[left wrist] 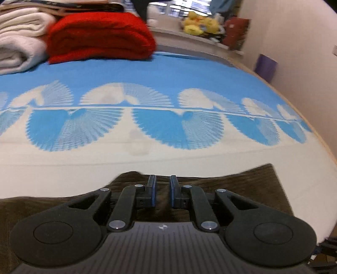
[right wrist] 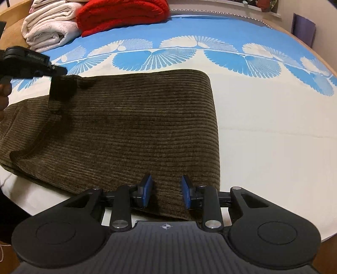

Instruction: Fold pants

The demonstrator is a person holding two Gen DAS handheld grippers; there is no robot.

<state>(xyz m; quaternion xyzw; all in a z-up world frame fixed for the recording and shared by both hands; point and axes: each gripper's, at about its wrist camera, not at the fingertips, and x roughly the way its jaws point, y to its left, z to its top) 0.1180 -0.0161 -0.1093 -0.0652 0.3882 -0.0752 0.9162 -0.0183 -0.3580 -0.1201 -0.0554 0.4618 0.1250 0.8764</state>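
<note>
Brown corduroy pants [right wrist: 126, 126] lie folded on the bed, with a straight fold edge on the right. In the right wrist view my right gripper [right wrist: 166, 179] stands open at the pants' near edge, and the cloth lies flat between its blue-padded fingers. My left gripper [right wrist: 61, 88] comes in from the upper left, held by a hand [right wrist: 3, 92]. It is shut on the pants' far left edge, where the cloth bunches up. In the left wrist view the left gripper [left wrist: 162, 179] shows its pads nearly together over the pants [left wrist: 242, 185].
The blue and white bedspread [right wrist: 273, 126] runs under the pants and out to the right. A folded red blanket [right wrist: 122, 14] and folded white blankets [right wrist: 48, 27] are stacked at the far left. Yellow plush toys [left wrist: 198, 23] sit on a ledge beyond the bed. A purple object [right wrist: 303, 29] stands by the wall.
</note>
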